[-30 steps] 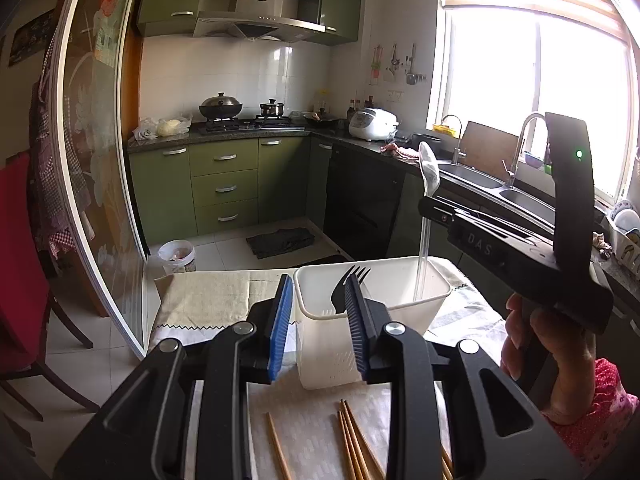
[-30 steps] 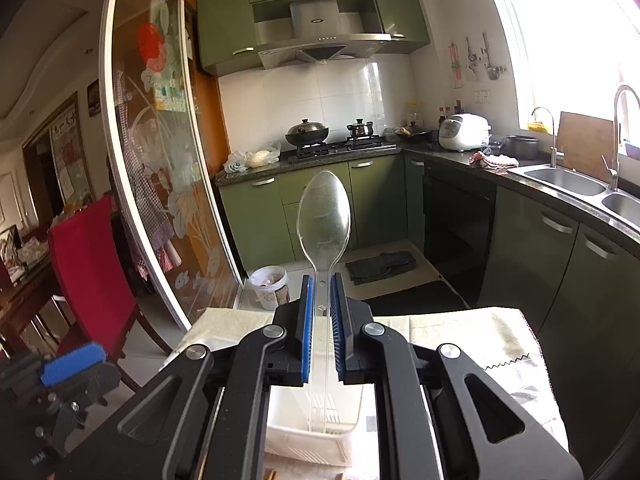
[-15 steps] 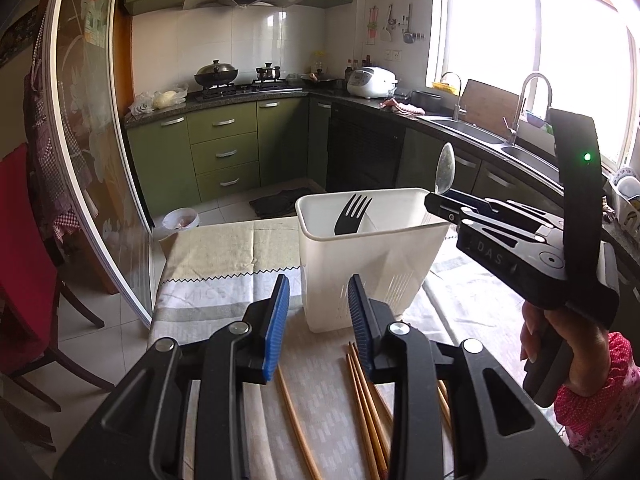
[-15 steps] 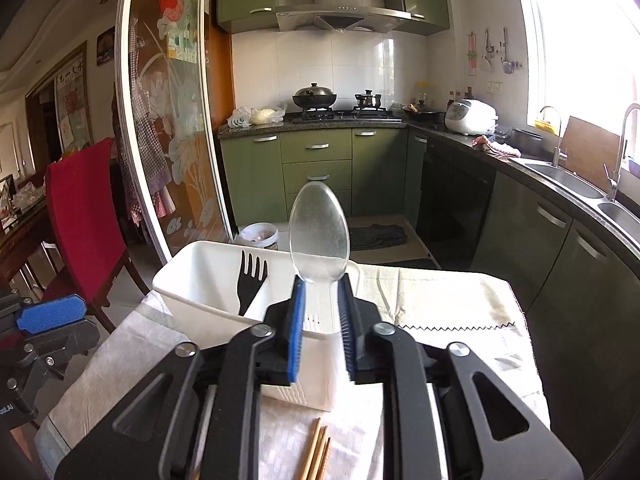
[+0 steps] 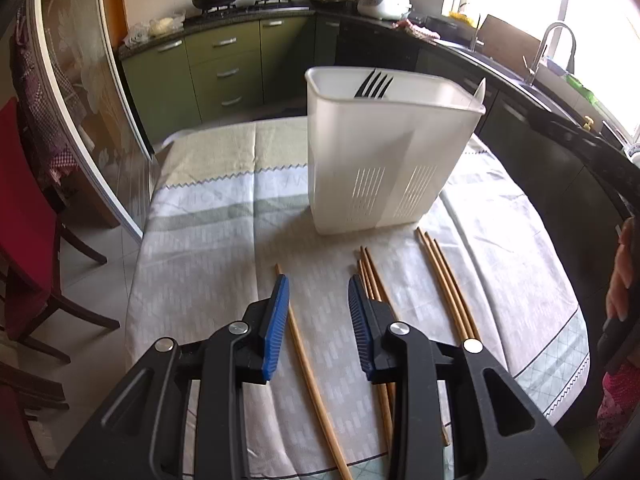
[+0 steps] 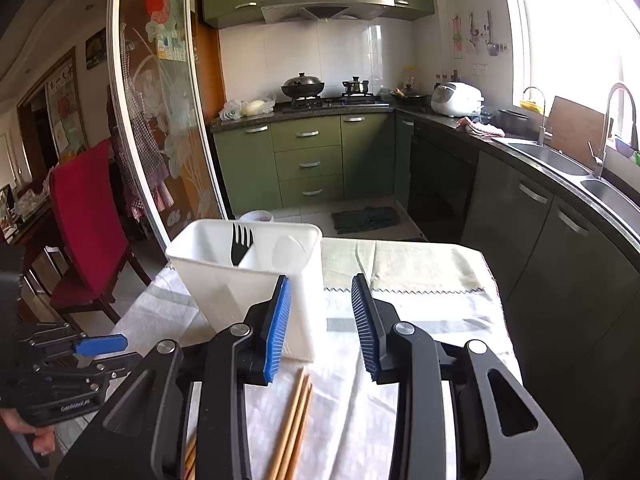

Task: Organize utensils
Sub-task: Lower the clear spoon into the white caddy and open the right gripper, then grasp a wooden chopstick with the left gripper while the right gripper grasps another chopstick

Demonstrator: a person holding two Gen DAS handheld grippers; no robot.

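Note:
A white slotted utensil holder [image 5: 384, 168] stands on the cloth-covered table, with a black fork [image 5: 374, 84] and a clear spoon [image 5: 480, 90] upright inside. Wooden chopsticks lie in front of it: one alone [image 5: 308, 364], a bunch [image 5: 376, 276] and a further group [image 5: 448, 280]. My left gripper [image 5: 317, 280] hangs open and tilted down over the single chopstick and the bunch, gripping nothing. My right gripper [image 6: 321, 278] is opening, with nothing between its jaws, a little back from the holder [image 6: 208, 276], where the fork [image 6: 241, 242] and spoon [image 6: 289, 252] show. Chopsticks [image 6: 294, 420] lie beneath it.
The tablecloth [image 5: 208, 248] drops off at the table's left and near edges. A red chair [image 6: 84, 216] and a glass sliding door [image 6: 160, 128] stand to the left. Green cabinets [image 6: 308, 160] and a sink counter [image 6: 560, 160] run behind and right. A hand [image 5: 620, 272] is at the right edge.
My right gripper let go of the clear spoon, which now stands in the holder, and pulled back with its jaws spread. My left gripper sank and tipped down over the chopsticks.

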